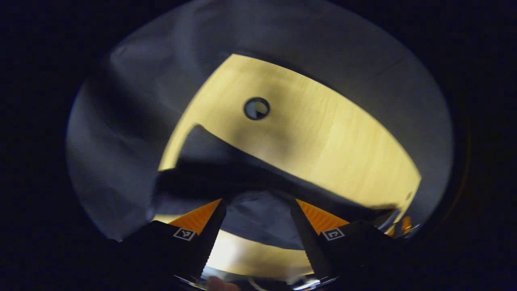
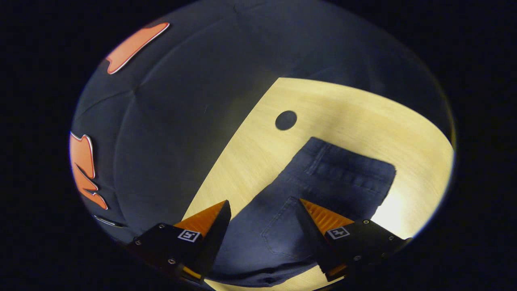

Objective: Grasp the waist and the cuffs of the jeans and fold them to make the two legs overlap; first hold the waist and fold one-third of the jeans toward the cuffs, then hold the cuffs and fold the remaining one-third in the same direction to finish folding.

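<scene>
Jeans (image 2: 323, 190) lie flat on the wooden table (image 2: 363, 117), dark denim, waist end away from the camera in the right gripper view, back pocket (image 2: 282, 230) and belt loops visible. Only one pocket side shows and the waistband looks narrow, so my read is the legs may already be overlapped lengthwise, but can't confirm; cuffs are out of frame.

Right claw (image 2: 262, 218) hovers over the seat/pocket area, fingers apart, nothing between them but denim below; contact with the cloth can't be told. Left claw (image 1: 258, 214) also spread apart, low over a darker, shadowed fold or edge of the jeans (image 1: 258, 218); which end of the garment this is I can't tell, the view is dim and blurred. Bare table visible under the fabric edge there, so the cloth may be slightly raised or just overhanging.

A round dark hole (image 2: 286, 120) in the table sits beyond the waist, well apart from the denim. Booth wall cloth (image 2: 181, 121) behind.

Step judged: approach before a grasp, likely the waist grab for the first one-third fold. Next move calls for both claws to reach the waistband corners, pinch all layers, lift and carry toward the cuffs, keeping the edge straight so layers don't slip.
</scene>
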The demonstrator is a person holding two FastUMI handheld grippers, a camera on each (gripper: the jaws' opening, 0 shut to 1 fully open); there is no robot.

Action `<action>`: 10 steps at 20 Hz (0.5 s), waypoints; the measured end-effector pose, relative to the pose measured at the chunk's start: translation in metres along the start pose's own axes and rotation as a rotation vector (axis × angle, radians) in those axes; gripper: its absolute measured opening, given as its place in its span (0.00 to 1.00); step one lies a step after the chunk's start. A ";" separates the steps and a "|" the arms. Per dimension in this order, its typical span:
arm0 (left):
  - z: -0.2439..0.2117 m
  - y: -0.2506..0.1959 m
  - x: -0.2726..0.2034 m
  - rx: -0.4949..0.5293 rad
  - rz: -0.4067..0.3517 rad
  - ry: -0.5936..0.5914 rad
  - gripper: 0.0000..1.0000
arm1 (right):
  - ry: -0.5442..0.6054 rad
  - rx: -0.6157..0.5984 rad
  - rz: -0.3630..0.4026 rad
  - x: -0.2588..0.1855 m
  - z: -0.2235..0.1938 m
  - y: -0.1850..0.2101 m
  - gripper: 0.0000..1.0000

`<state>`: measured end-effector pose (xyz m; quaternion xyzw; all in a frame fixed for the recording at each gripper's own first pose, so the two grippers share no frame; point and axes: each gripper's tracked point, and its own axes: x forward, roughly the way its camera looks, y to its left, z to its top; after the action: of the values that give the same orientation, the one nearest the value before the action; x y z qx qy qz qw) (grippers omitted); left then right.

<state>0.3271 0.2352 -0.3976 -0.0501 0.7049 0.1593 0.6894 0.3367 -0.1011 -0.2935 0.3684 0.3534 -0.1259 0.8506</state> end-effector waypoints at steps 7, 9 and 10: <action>-0.002 0.012 -0.018 -0.233 -0.338 -0.256 0.99 | -0.046 -0.066 0.025 -0.076 -0.002 -0.022 0.98; 0.000 0.008 -0.034 -0.348 -0.478 -0.374 0.99 | -0.081 -0.070 0.040 -0.110 -0.011 -0.030 0.98; 0.000 0.010 -0.043 -0.379 -0.532 -0.433 0.99 | -0.101 -0.079 0.045 -0.125 -0.014 -0.035 0.98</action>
<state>0.3262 0.2378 -0.3536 -0.3227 0.4634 0.1095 0.8180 0.2233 -0.1214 -0.2328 0.3354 0.3063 -0.1110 0.8839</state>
